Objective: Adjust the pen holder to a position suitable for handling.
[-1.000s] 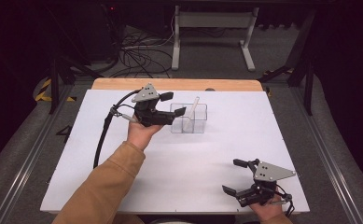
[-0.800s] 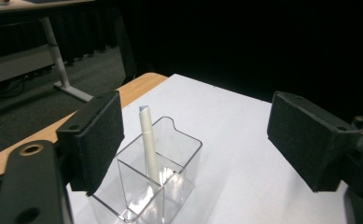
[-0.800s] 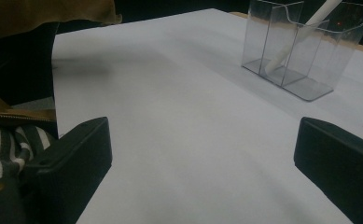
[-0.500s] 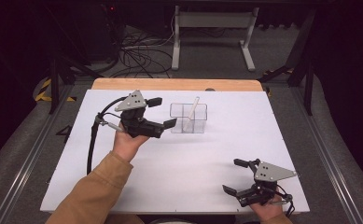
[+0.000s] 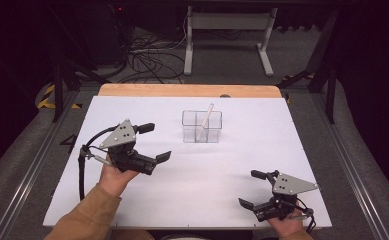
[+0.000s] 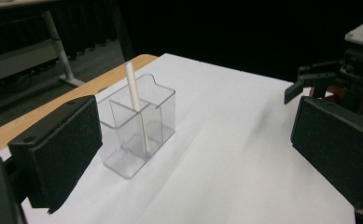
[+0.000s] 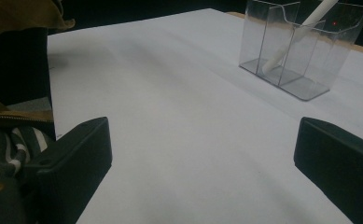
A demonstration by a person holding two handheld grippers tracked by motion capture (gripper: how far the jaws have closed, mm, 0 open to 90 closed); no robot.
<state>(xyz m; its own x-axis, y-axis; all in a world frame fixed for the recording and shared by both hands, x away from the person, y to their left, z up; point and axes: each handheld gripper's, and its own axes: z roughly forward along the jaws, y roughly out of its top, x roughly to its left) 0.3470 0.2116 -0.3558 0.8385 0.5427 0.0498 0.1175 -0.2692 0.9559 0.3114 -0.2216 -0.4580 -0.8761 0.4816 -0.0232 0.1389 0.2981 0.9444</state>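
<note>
The worktop (image 5: 147,210) is a white sheet with a bare wooden strip along its far edge. On it, near the middle of the far edge, stands a clear organiser (image 5: 202,126) split into compartments, and a white stick (image 5: 208,116) leans inside it, its lower end on the floor of a middle compartment and its top poking out above the rim (which compartment exactly is hard to tell through the clear walls).

The left tool (image 5: 154,142) hangs over the left half of the worktop, well apart from the organiser, its 2 jaws spread wide and holding nothing. The right tool (image 5: 249,189) sits by the near right corner, jaws also spread wide and empty.

The step in hand looks like clearing the left tool away with the stick left seated. To do that well, keep the jaws wide and draw the tool toward the near left edge in a straight line, so that neither it nor its cable (image 5: 82,167) can catch the light organiser and tip it. The right tool should stay parked, well clear.
</note>
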